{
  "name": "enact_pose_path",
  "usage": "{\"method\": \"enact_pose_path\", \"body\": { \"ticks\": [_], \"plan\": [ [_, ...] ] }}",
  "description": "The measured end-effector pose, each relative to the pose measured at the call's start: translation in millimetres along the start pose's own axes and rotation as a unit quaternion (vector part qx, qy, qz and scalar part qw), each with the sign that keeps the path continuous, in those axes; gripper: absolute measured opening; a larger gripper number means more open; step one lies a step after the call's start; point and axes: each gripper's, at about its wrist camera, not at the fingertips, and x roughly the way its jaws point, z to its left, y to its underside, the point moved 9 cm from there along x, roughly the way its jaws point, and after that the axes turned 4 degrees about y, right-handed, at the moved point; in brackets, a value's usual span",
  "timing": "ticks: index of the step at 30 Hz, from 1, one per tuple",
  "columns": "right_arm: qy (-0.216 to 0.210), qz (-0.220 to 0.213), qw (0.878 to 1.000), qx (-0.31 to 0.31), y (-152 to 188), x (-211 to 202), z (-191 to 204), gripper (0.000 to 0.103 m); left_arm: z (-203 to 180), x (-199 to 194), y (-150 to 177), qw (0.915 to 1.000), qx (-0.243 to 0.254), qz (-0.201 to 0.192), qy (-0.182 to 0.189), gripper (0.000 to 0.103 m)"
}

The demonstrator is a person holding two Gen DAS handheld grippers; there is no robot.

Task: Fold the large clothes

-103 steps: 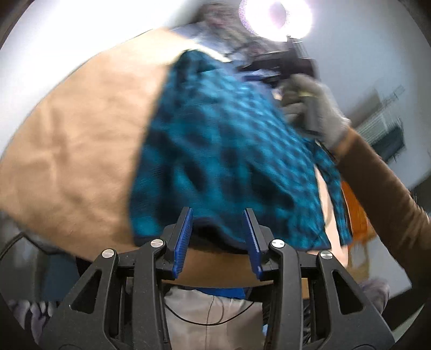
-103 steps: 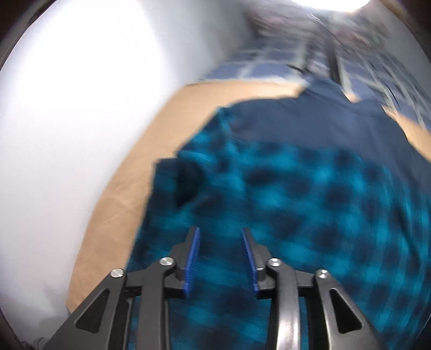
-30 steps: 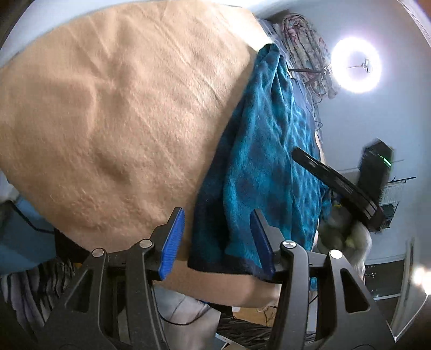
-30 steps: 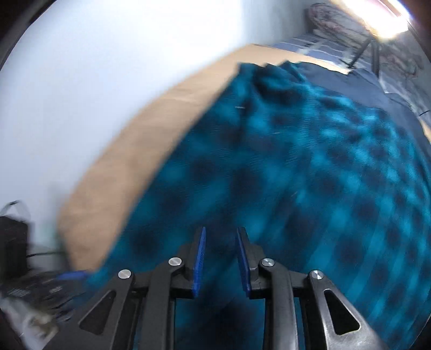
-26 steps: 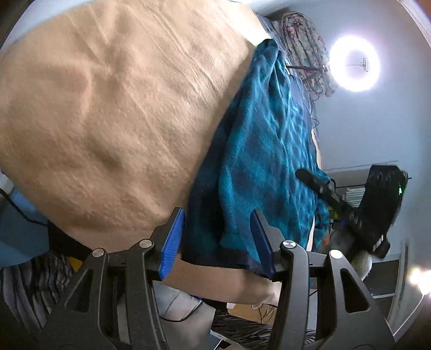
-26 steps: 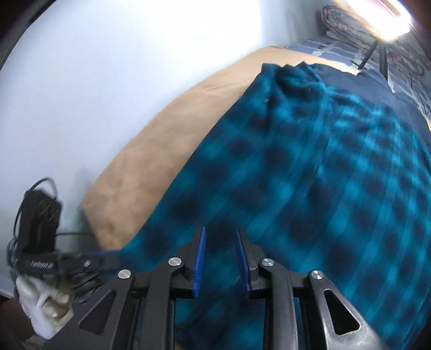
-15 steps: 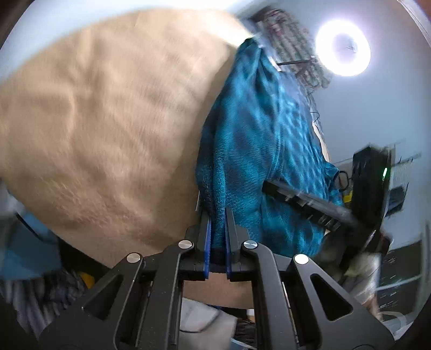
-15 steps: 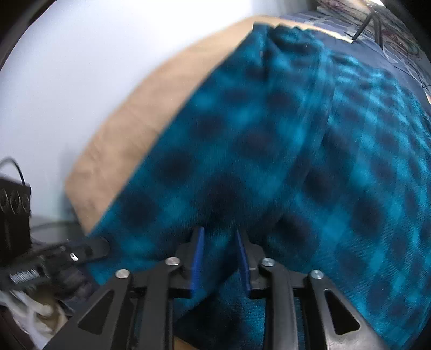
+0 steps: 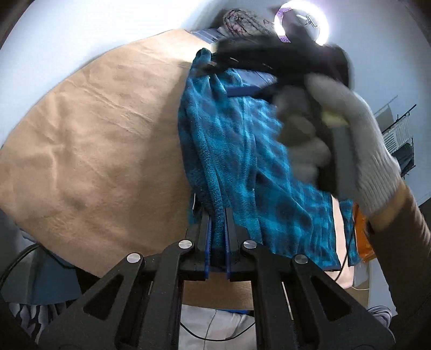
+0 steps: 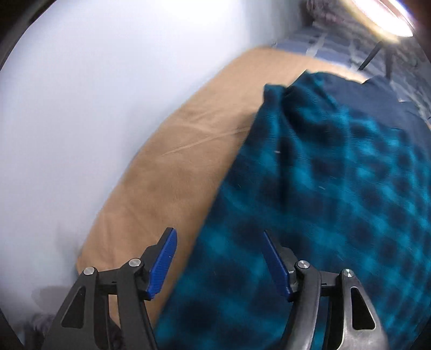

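Left gripper: blue pads pressed together on a bunched edge of the teal-and-black checked fleece garment. The cloth rises out of the pinch in vertical folds and drapes away toward the far end of the bed.

Garment lies on a tan bed cover, along its right part in the left wrist view; the cover's left part is bare and creased. A dark navy band shows at the garment's far end in the right wrist view.

Right gripper: jaws opening, blue pads well apart. Below them are the garment's left border and a strip of tan cover; the pads press on nothing. Frame is motion-blurred.

In the left wrist view the right gripper appears blurred above the garment, held by a hand in a grey knit glove with a brown sleeve behind it.

Ring light glows at the top, beside patterned fabric at the head of the bed. A white wall runs along the bed's left side.

No brand, label or readable writing in either view.
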Motion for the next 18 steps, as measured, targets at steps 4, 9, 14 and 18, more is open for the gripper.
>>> {"method": "enact_pose_path", "body": {
  "ticks": [4, 9, 14, 18],
  "plan": [
    [0.056, 0.027, 0.998, -0.015, -16.2, 37.5, 5.4, 0.067, -2.3, 0.9, 0.2, 0.9999, 0.009, 0.004, -0.003, 0.005],
    [0.122, 0.063, 0.990, -0.034, -16.7, 78.9, -1.0, 0.067, -4.2, 5.5, 2.0, 0.9997, 0.015, 0.014, -0.013, 0.005],
    [0.156, 0.048, 0.985, -0.049, -19.6, 77.4, -7.9, 0.030, -12.8, 3.8, -1.0, 0.9991, 0.034, 0.011, -0.022, 0.005],
    [0.119, 0.038, 0.992, -0.024, -21.9, 64.1, -23.9, 0.007, -29.8, 2.3, -2.1, 0.9971, 0.070, 0.008, -0.028, 0.005]
  ]
}}
